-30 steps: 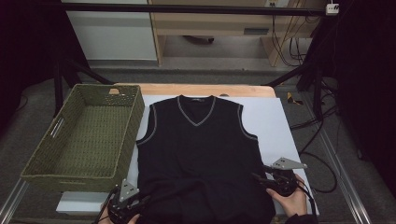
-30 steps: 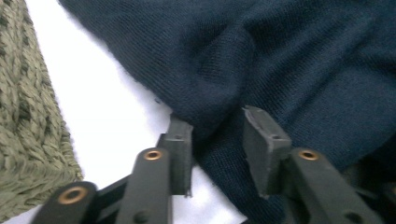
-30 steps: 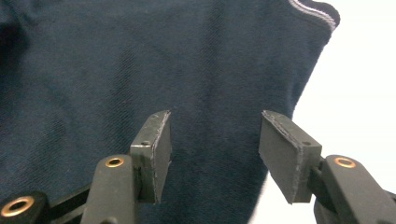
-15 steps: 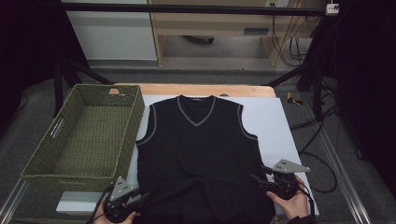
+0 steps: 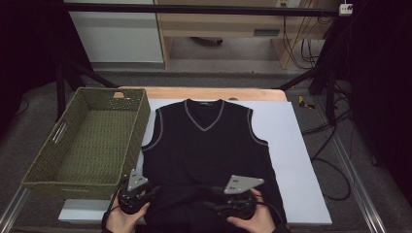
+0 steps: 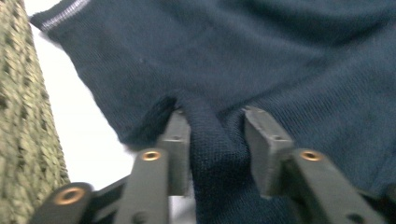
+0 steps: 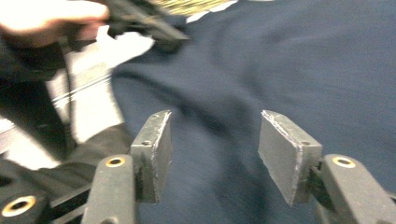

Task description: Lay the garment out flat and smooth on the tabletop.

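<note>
A dark sleeveless vest point(image 5: 206, 150) is lying flat, front up, on a white board point(image 5: 301, 160) that is covering the wooden table point(image 5: 204, 93); its V-neck is pointing away from the person and its hem is lying at the near edge. A woven green basket point(image 5: 87, 141) is standing just beside the vest's left edge, empty, presumably waiting to receive the garment once folded.

The left gripper point(image 5: 133, 196) is working at the hem's left corner. In the left gripper view a raised ridge of the knit point(image 6: 210, 140) is standing between the left gripper's point(image 6: 212, 144) jaws, which have just been closing further; the cloth is bunching against one pad while a narrow gap is showing at the other, so the pinch is not yet firm and the claw is reading as released around the fold.

The right gripper point(image 5: 233, 199) is hovering over the middle of the hem. In the right gripper view its point(image 7: 212, 154) jaws are standing well apart above smooth fabric, having just been closing somewhat, with nothing clamped between them. The blur there is suggesting a hand in transit.

Both hands are placed at the hem, probably because lifting it at two points lets the vest fold evenly toward the collar.
</note>
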